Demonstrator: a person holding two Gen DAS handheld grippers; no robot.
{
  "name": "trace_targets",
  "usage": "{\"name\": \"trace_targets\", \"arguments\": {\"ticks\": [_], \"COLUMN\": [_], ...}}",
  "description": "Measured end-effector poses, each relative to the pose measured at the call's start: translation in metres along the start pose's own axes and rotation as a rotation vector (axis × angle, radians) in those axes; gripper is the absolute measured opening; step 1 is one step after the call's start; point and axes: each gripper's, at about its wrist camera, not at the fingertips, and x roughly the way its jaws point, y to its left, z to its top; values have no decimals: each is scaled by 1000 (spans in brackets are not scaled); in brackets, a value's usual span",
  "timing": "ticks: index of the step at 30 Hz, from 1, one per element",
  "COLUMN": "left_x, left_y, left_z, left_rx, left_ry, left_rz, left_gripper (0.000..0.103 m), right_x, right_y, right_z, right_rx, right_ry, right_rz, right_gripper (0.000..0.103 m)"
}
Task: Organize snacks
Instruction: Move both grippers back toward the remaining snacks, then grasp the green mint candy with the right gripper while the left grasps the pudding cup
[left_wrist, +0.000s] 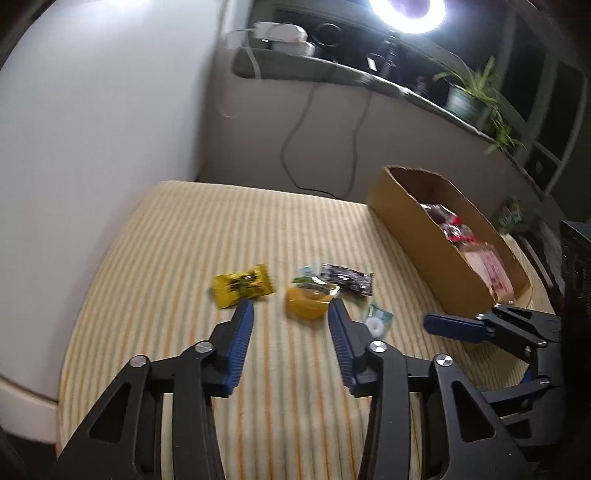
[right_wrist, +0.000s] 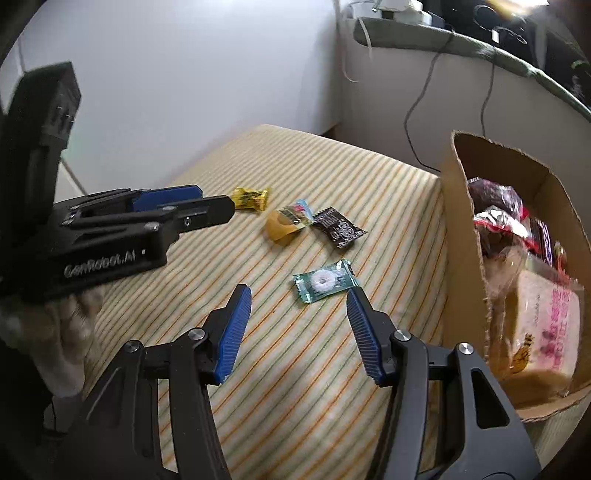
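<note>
Four snacks lie on a striped cushion (left_wrist: 207, 236): a yellow candy (left_wrist: 242, 286) (right_wrist: 251, 197), an orange jelly cup (left_wrist: 306, 304) (right_wrist: 282, 225), a black packet (left_wrist: 347, 278) (right_wrist: 338, 227) and a green-wrapped ring candy (left_wrist: 376, 319) (right_wrist: 325, 282). My left gripper (left_wrist: 291, 306) is open. The jelly cup sits just past its tips, near the right finger, and is not pinched. My right gripper (right_wrist: 298, 292) is open just short of the green candy, with nothing between its pads. A cardboard box (left_wrist: 417, 229) (right_wrist: 461, 229) at the right holds several snack packets.
A white wall rises on the left and behind the cushion. A grey ledge (left_wrist: 332, 74) carries chargers, cables, a ring light (left_wrist: 406, 11) and potted plants (left_wrist: 469, 96). Two cables (left_wrist: 295, 140) hang down to the cushion's far edge. A hand (right_wrist: 70, 325) holds the left gripper.
</note>
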Motion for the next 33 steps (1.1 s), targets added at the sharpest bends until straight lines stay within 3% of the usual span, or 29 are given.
{"name": "trace_targets", "arguments": {"ticks": [6, 14, 33], "left_x": [21, 40, 48], "left_y": [-3, -7, -7], "left_z": [3, 6, 14], "left_rx": [70, 124, 162], "left_ry": [40, 82, 87], "left_rz": [-28, -72, -91], "left_gripper": [34, 34, 34], "right_x": [15, 22, 42], "right_y": [-1, 9, 8], "right_z": [-2, -1, 13], "right_rx": [39, -16, -10], "right_ry": [16, 21, 59], "right_rz": [-39, -127, -127], "right_gripper": [56, 56, 55]}}
